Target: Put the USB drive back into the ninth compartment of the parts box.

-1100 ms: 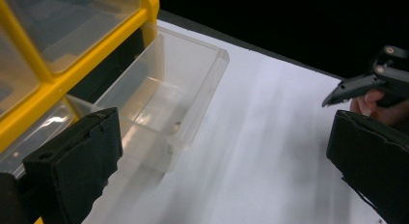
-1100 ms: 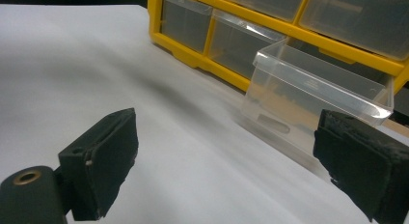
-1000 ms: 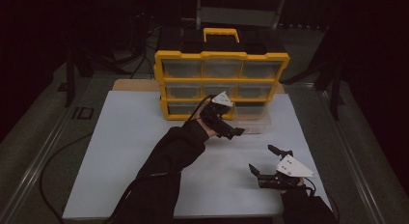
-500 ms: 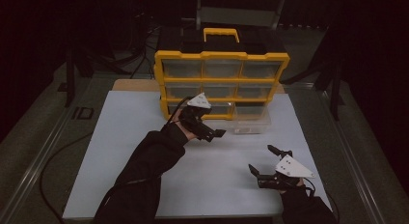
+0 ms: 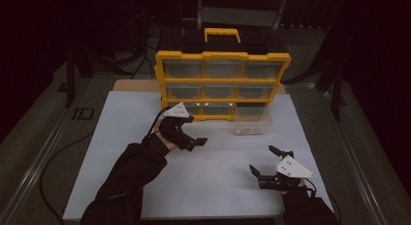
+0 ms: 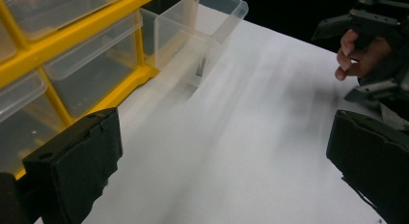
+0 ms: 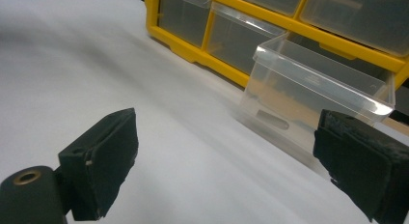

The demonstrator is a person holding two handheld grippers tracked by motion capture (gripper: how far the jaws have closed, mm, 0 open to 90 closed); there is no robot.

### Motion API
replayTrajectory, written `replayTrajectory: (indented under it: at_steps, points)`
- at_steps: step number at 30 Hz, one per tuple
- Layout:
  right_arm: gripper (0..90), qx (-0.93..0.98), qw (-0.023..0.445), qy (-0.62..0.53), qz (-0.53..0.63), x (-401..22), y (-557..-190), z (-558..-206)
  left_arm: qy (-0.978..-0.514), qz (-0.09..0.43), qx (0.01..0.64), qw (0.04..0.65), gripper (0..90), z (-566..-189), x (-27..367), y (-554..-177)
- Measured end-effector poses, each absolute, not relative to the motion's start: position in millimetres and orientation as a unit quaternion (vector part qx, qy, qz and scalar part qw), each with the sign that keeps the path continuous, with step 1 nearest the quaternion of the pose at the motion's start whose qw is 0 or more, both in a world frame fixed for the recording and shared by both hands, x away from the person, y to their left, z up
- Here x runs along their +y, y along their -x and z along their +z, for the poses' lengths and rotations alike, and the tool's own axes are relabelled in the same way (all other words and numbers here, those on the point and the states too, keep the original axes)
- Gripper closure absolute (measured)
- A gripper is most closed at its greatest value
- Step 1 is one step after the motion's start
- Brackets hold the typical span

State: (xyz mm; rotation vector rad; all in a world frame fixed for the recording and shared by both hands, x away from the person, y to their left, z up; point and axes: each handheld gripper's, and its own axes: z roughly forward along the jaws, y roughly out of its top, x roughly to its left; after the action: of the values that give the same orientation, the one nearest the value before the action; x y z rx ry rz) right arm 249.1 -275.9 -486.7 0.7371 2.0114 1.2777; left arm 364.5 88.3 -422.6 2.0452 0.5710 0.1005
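Two claws are at work, and neither holds anything. In the high view the left gripper sits at centre left of the frame with its jaws spread wide, pointing toward the right and toward the pulled-out clear drawer. In its own view the two black pads stand at the bottom corners with bare white table between them, and the drawer lies in the upper middle, well ahead. The right gripper waits at the lower right of the high view, also gaping wide, apart from everything.

That drawer stands on the table just in front of the yellow cabinet, at the cabinet's lower right slot, drawn nearly all the way out. A small dark piece seems to lie on its floor; what it is I cannot tell.

The step in hand looks like a reach to that drawer, either for its contents or to push it home. To do it well, the nearer claw should come in level with the rim, one pad on each side of the thin clear wall, and close gently, since light plastic slides and tips easily. If the drawer is to go back, keep it square to the slot so it does not jam against the yellow frame.
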Motion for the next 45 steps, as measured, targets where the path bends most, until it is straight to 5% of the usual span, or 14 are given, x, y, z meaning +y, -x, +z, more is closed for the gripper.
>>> replayTrajectory:
  at_steps: [45]
  points:
    - [8.4,0.768,0.321,-0.277,0.48,-274,-249,-487,-0.83,0.077,0.282,0.475,0.0,-493,198,-272]
